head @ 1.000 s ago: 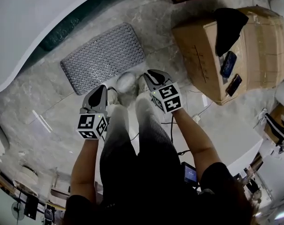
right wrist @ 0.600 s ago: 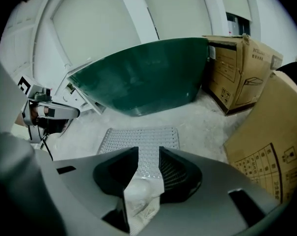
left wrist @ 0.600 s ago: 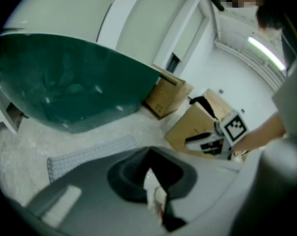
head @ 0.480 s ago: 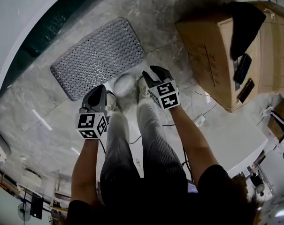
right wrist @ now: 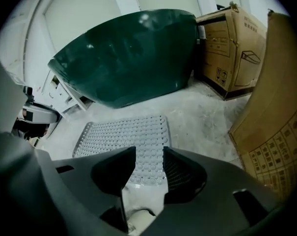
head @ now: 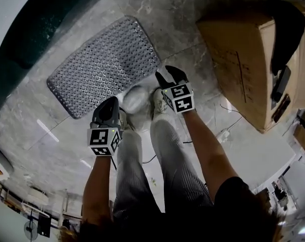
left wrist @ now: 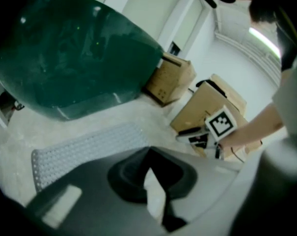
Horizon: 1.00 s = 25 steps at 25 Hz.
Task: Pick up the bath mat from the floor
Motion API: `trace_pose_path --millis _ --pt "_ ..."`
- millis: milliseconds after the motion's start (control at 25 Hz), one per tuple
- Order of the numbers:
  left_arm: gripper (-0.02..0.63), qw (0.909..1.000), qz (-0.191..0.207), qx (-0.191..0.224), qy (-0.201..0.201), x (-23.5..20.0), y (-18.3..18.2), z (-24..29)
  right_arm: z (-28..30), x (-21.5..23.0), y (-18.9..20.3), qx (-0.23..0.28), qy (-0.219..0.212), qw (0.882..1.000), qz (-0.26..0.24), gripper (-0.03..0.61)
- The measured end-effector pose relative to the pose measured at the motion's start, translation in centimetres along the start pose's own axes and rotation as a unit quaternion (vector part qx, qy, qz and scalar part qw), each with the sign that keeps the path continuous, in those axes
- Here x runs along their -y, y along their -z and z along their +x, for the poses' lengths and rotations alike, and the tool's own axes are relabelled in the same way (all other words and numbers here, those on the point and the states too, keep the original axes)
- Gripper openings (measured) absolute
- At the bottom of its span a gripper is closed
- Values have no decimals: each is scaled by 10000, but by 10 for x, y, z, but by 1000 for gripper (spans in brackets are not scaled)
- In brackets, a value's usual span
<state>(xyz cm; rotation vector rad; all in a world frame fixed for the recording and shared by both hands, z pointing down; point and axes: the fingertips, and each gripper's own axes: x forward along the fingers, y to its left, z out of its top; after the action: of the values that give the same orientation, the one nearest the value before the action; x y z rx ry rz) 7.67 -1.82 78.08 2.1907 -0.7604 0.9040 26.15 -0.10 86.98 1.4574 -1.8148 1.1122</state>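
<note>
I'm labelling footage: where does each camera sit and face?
Head view: on the head, facing down at bath mat; shows legs, left claw, right claw.
Left gripper view: on left claw, facing green tub, cartons; shows right forearm.
Right gripper view: on right claw, jaws just opening, empty, facing mat.
All share the mat.
</note>
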Motion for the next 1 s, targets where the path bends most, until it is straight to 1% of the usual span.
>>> trace_pose_path --millis 80,240,360,560,800,1000 --pt "8 9999 101 -91 -25 -13 17 13 18 6 10 17 37 10000 56 160" --pt "8 9996 -121 -113 -246 -37 41 41 48 22 29 65 51 9999 85 160" --pt "8 9994 -151 -104 -287 -46 54 61 69 32 47 10 24 10000 62 160" --pt "8 9996 -110 -61 -266 -58 68 98 101 49 65 48 65 9999 88 160" --pt "8 9997 15 -59 -257 -70 82 134 132 59 87 48 -147 9998 130 161" --pt "8 9996 172 -71 -190 -68 90 154 148 69 99 121 -268 9987 405 161"
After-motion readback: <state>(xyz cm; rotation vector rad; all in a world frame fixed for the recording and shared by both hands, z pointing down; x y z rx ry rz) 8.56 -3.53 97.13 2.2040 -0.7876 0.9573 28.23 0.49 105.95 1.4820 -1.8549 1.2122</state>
